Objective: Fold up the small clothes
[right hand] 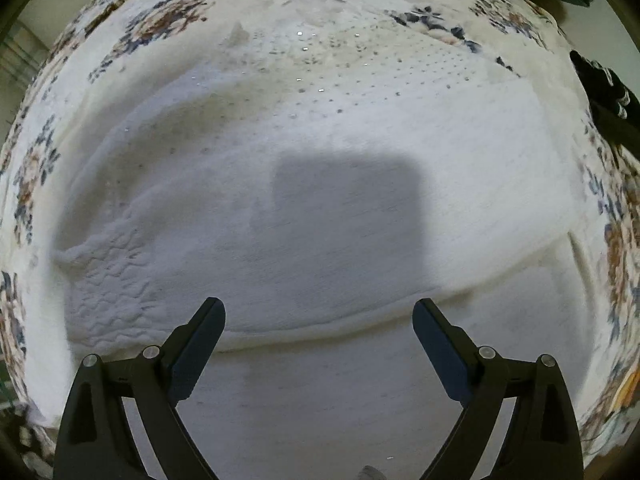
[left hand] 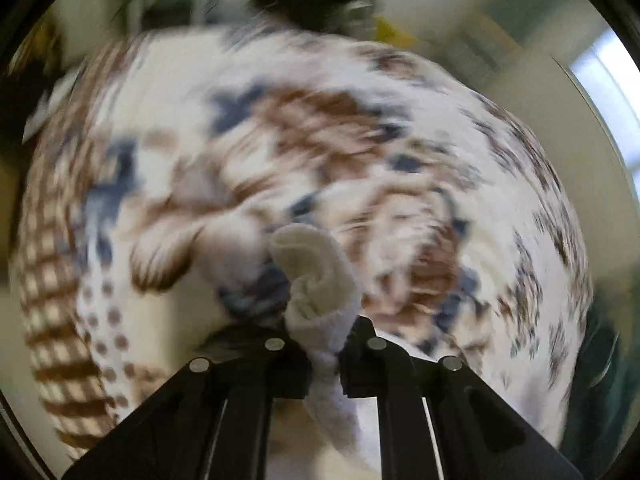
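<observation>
1. White knitted garment [right hand: 320, 208] lies spread flat across the middle of a bed covered by a floral bedspread [right hand: 160, 20] printed with brown and blue flowers on cream.
2. Right gripper [right hand: 319, 322] points straight down over the near edge of the garment, its two black fingers [right hand: 200, 344] spread wide with nothing between them; its blocky shadow falls on the knit.
3. Left gripper [left hand: 324, 344] is pressed together, pinching a bunched, rolled fold of white cloth [left hand: 316, 276] that stands up between its fingers.
4. Left wrist view is heavily blurred; whether that cloth is part of the same garment cannot be told.
5. Dark clothing [right hand: 612, 96] sits at the bed's right edge in the right wrist view.
</observation>
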`<state>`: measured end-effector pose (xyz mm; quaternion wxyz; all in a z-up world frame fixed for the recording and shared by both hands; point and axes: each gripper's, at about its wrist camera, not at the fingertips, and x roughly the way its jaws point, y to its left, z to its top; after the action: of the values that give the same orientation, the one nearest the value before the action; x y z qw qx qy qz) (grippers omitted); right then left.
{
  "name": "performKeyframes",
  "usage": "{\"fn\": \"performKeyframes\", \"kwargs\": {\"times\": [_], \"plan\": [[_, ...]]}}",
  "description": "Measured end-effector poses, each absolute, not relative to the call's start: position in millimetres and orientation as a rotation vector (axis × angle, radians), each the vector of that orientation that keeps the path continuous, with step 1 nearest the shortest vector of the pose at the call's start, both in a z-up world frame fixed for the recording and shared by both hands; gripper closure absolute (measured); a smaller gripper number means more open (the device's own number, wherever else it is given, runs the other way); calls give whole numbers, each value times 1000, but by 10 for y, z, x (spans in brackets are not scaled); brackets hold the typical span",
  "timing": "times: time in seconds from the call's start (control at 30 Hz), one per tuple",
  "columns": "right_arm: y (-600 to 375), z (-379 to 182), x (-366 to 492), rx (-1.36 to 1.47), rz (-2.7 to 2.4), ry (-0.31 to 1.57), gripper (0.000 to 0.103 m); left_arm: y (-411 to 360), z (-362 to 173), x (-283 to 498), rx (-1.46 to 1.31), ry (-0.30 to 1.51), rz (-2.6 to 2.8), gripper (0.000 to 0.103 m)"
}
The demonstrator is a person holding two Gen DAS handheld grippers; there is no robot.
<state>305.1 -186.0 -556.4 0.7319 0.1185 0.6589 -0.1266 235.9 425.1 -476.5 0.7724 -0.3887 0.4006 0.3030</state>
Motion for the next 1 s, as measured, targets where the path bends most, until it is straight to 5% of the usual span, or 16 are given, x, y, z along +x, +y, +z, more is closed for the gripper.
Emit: {"fn": "performKeyframes", "kwargs": {"times": [0.33, 0.7, 1.0], "plan": [[-2632, -5490, 3068, 435, -252, 1465, 7, 1897, -3628, 3480, -403, 908, 168, 96], [-4589, -5300, 2502, 578, -394, 1422, 7, -1629, -4294, 3970, -276, 1132, -356, 95], [-5791, -5289, 1858, 742, -433, 1425, 7, -2784, -4539, 4011, -191, 1259, -342, 89]]}}
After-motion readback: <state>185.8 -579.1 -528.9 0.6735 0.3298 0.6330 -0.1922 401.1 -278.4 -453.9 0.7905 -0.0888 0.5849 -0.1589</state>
